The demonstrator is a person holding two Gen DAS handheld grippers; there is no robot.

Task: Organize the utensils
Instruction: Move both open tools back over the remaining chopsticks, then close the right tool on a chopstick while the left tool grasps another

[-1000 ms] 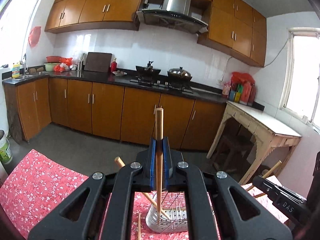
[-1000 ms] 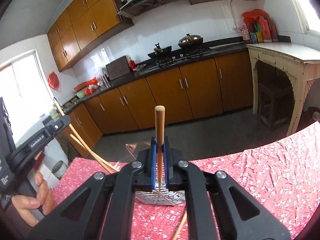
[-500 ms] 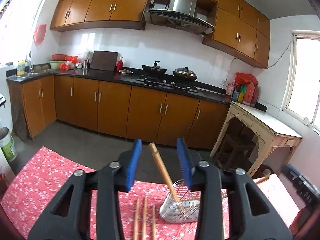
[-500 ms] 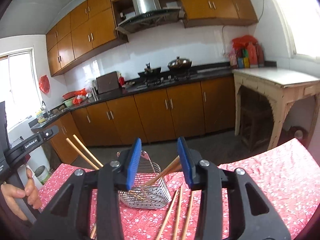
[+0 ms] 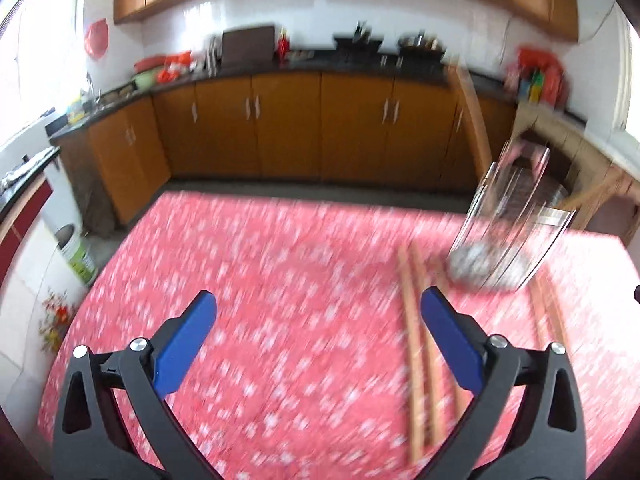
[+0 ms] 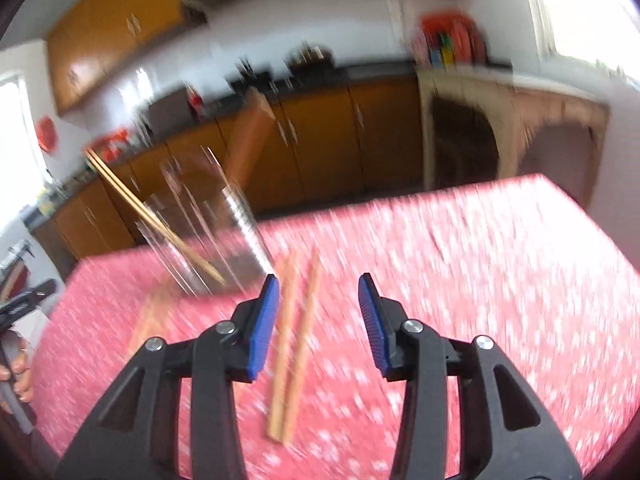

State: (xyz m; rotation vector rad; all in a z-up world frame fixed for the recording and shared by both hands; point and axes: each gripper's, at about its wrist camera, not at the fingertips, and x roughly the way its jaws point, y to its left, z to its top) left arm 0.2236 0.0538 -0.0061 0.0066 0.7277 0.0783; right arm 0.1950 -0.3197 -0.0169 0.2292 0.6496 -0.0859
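Both views blurred. Left gripper (image 5: 318,334) and right gripper (image 6: 316,320) are spread, holding nothing. Loose chopsticks (image 6: 294,344) lie on the table (image 6: 500,264) beside the wire holder (image 6: 208,240). Judged between picks; next calls for pinching one chopstick.

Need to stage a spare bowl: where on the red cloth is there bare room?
Free: the red floral tablecloth left of the wire utensil basket, and its right half in the right view. Crowded: around the basket, where wooden chopsticks lie.
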